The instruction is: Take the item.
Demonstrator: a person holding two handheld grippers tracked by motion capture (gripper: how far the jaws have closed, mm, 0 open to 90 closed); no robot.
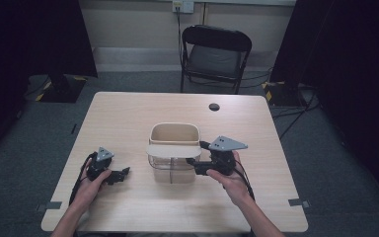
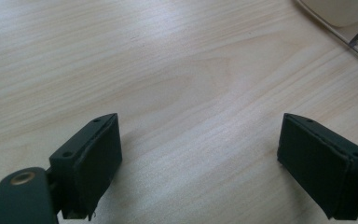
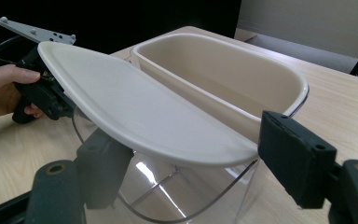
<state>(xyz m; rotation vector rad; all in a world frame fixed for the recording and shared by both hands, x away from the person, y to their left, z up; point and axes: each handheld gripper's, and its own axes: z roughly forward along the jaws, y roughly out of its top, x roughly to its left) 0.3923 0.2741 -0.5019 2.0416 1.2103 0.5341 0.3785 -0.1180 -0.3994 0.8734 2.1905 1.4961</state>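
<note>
The right gripper (image 3: 186,177), jaws spread, straddles the container's (image 1: 173,170) loose lid (image 3: 135,112); closing carelessly could tip it. The left gripper (image 2: 200,163) rests open near the table's (image 1: 128,113) near-left edge.

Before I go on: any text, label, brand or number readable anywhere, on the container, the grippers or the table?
None can be read.
Clear container with its cream lid and cream insert: no print or label visible.
Right gripper, left gripper: no markings.
Table: bare wood.
Wall outlet: too small to tell.
</note>
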